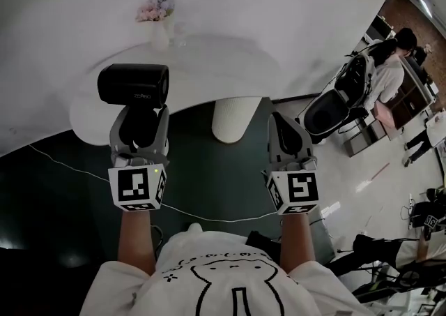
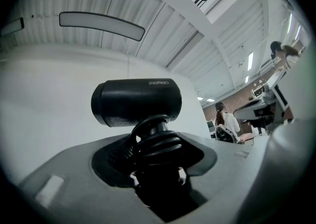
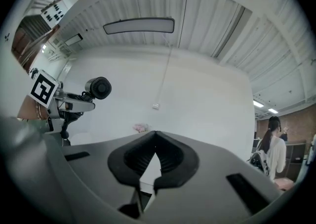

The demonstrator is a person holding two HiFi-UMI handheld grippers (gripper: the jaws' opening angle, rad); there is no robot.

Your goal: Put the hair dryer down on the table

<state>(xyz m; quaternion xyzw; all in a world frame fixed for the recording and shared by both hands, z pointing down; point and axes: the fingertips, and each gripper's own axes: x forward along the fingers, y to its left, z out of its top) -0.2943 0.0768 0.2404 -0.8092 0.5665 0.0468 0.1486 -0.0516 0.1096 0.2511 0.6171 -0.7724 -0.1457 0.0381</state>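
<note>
My left gripper [image 1: 139, 125] is shut on the handle of a black hair dryer [image 1: 133, 84], whose barrel lies crosswise above the jaws. It hangs over the near left edge of the round white table [image 1: 209, 56]. In the left gripper view the ribbed handle sits between the pads and the hair dryer [image 2: 137, 102] fills the middle. My right gripper [image 1: 282, 126] is off to the right, past the table's edge, jaws together with nothing between them. In the right gripper view the hair dryer [image 3: 98, 88] shows at the left, with my right gripper [image 3: 156, 155] below.
A small vase of pale flowers [image 1: 159, 18] stands at the table's far side. The white pedestal [image 1: 233, 118] is below the top. A thin cable [image 1: 209, 217] crosses the dark floor. At the right are a dark seat [image 1: 334, 98] and a person [image 1: 390, 63].
</note>
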